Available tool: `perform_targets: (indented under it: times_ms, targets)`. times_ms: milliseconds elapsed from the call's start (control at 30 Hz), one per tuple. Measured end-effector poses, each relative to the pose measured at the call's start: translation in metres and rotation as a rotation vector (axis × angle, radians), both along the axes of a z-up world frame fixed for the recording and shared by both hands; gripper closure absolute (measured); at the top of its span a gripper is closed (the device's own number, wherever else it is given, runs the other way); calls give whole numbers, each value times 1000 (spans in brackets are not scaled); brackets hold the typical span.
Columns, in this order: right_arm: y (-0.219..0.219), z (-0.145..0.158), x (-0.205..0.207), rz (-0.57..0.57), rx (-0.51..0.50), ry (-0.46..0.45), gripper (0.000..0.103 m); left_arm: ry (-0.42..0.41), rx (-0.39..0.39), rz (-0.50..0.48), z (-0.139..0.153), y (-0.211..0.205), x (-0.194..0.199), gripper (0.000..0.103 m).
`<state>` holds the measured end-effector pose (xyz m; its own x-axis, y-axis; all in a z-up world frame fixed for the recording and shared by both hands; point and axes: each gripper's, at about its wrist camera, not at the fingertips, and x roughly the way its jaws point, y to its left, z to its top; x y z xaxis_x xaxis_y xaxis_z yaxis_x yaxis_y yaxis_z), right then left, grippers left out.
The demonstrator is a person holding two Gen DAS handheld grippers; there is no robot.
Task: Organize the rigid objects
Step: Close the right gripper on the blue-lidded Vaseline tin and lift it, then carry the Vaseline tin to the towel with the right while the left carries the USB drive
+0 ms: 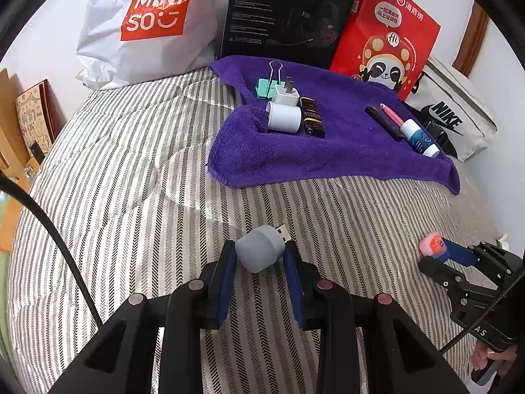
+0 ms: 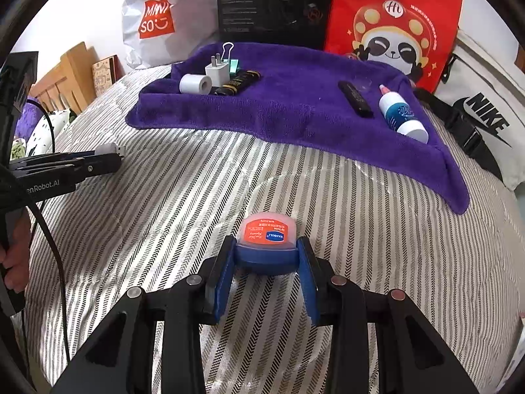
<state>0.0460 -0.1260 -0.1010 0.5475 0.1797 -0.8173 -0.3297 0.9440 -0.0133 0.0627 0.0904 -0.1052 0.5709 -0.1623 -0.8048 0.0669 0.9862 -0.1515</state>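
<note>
Landmark: we placed everything by the purple towel (image 1: 328,151) spread at the far end of the striped bed (image 1: 131,170).
Left tongs (image 1: 260,256): clamped on a grey USB plug (image 1: 261,252), held above the bed on the near side of the towel.
Right tongs (image 2: 266,256): pressed on the blue cap of a small lip balm pot (image 2: 267,233), also short of the towel's near edge.
Handling: we judged both pieces light, stiff and smooth; the rounded plug could twist, so a hold across its wide body suited it, and the pot was best held by its flat-sided cap.
On the towel, left group: a white charger (image 1: 286,94), a white cylinder (image 1: 284,117), a dark gold-lettered case (image 1: 312,116) and a green binder clip (image 1: 267,87), packed close together.
On the towel, right group: a black stick (image 1: 384,122) beside a white bottle (image 1: 420,138).
Open ground: we saw bare towel between the two groups.
Behind the towel: a white bag (image 1: 147,23), a black box (image 1: 288,13), a red bag (image 1: 387,32).
In the way: nothing lay between the tongs and the towel; its raised front fold might have caught a low approach.
</note>
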Motion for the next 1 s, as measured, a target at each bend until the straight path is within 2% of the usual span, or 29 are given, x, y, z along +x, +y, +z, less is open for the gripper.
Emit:
perform_targets:
  times_ms: [233, 467, 700, 1000]
  targets:
    - [-1, -1, 2, -2, 20, -16, 65, 4, 0, 5, 0, -1, 3, 75]
    - [-3, 3, 1, 7, 21, 0, 66, 1, -46, -5, 2, 8, 1, 75]
    - [-4, 0, -2, 5, 29, -9, 66, 12, -13, 22, -1, 8, 6, 75]
    - [-8, -1, -2, 14, 49, -13, 66, -1, 7, 3, -1, 3, 11, 75]
